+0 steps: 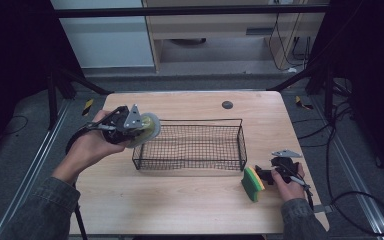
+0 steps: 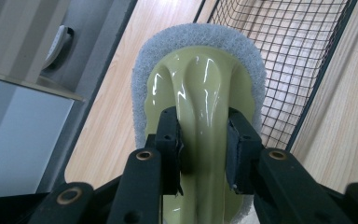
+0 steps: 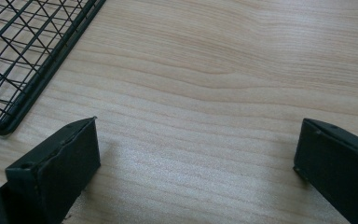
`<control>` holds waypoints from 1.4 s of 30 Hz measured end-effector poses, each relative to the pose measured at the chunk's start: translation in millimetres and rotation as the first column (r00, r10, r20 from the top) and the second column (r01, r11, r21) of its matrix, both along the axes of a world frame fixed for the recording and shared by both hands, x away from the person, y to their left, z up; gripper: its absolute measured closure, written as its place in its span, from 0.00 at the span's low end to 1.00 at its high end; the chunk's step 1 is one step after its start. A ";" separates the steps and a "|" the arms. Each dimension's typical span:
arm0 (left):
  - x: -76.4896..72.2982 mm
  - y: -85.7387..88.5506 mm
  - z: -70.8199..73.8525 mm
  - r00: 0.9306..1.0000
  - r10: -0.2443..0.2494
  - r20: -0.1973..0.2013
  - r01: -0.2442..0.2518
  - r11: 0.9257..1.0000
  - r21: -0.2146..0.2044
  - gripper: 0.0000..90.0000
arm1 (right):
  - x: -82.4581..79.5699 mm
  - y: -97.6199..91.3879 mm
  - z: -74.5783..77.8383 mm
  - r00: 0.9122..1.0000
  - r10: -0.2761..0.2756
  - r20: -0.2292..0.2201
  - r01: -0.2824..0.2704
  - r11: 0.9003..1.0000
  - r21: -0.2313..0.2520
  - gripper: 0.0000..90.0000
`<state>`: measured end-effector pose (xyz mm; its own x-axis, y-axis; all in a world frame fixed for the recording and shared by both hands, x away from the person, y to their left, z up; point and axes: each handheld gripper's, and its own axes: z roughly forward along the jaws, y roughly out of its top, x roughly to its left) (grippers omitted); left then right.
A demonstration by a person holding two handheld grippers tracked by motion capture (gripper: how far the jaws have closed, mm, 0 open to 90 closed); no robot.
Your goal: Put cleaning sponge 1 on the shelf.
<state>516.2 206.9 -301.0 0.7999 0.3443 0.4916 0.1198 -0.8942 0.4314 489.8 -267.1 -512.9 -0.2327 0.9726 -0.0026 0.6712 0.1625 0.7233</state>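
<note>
In the high view, my left gripper (image 1: 139,126) hangs at the left of the frame, just off the left end of the wire basket (image 1: 190,165), with the scrubber (image 1: 147,130) clamped in it, above the table (image 1: 180,200). The basket sits mid-frame with nothing in it that I can see. At the lower right, my right gripper (image 1: 264,175) rests low by the green and yellow sponge (image 1: 252,184), which stands on edge just outside the basket's right end; from here I cannot tell whether the jaws touch it.

In the left gripper view, my left gripper (image 2: 204,144) is clenched on the scrubber's (image 2: 200,84) glossy pale green handle, one pad on each side. Its grey fuzzy pad rims the top, and the basket's (image 2: 303,56) mesh fills the upper right, so I judge I am close to carrying it over the rim.

In the right gripper view, my right gripper (image 3: 196,158) stands wide apart with bare table (image 3: 223,70) between the jaws, grasping nothing. The basket's (image 3: 23,60) corner lies at upper left.

As I see it, nothing is stowed yet: the scrubber is picked up and nearly there, and the sponge is not yet gripped.
</note>
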 end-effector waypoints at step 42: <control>3.3 -26.0 -8.4 0.996 -0.084 -0.013 0.085 0.994 0.073 0.77 | -0.1 0.2 0.0 1.000 -0.003 -0.002 0.003 1.000 0.002 0.00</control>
<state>519.5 180.8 -309.5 0.8296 0.2386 0.5048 0.0465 -0.9305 0.3633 489.8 -266.8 -512.9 -0.2301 0.9732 -0.0001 0.6727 0.1592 0.7226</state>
